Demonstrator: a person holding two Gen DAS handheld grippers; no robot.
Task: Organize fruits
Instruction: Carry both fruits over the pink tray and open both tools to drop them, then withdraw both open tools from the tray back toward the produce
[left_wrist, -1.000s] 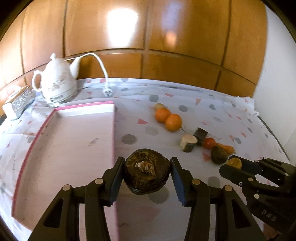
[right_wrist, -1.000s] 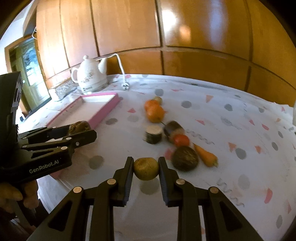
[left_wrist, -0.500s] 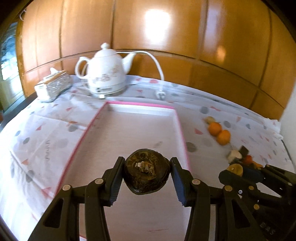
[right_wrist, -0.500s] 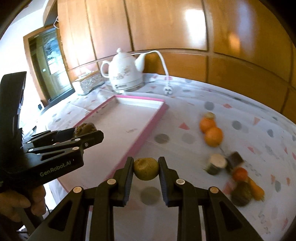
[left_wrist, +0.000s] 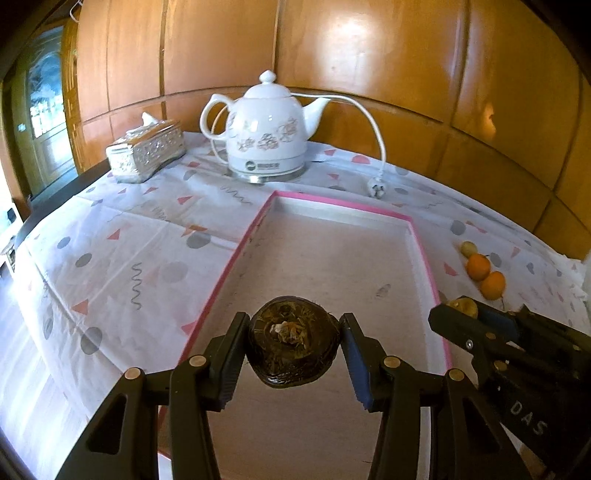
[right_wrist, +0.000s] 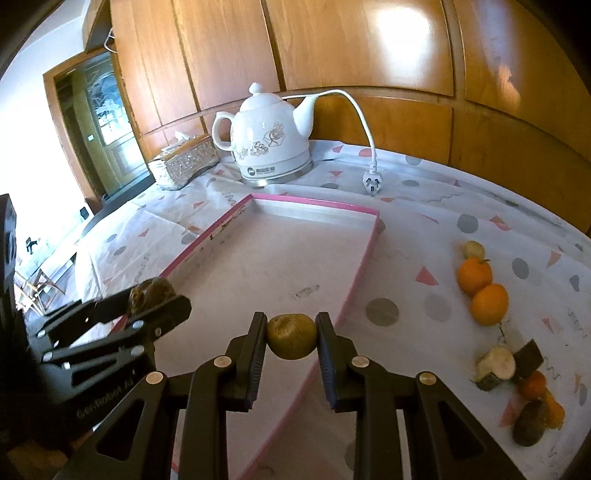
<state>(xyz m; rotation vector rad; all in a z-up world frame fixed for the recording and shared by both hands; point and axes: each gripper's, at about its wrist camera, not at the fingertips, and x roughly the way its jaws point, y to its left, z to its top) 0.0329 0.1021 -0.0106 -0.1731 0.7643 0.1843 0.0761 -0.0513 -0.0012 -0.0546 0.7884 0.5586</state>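
Note:
My left gripper (left_wrist: 294, 341) is shut on a dark brown round fruit (left_wrist: 293, 341) and holds it above the near end of the pink-rimmed tray (left_wrist: 421, 243). My right gripper (right_wrist: 291, 336) is shut on a small yellow-green fruit (right_wrist: 291, 336) above the tray's right rim (right_wrist: 364, 266). Each gripper shows in the other's view: the right gripper (left_wrist: 460, 306) at the right, the left gripper (right_wrist: 151, 295) at the left. The tray floor is bare. Two oranges (right_wrist: 480, 290) and several other fruits (right_wrist: 517, 391) lie on the cloth to the right of the tray.
A white kettle (left_wrist: 267, 131) with its cord and plug (left_wrist: 377, 189) stands behind the tray. A silver tissue box (left_wrist: 146, 149) stands at the back left. The patterned tablecloth (left_wrist: 122, 258) covers the table; wooden panels rise behind it.
Both grippers have swung left with their fruits, from above the loose fruit on the cloth to above the tray. Both stay shut on their fruits.

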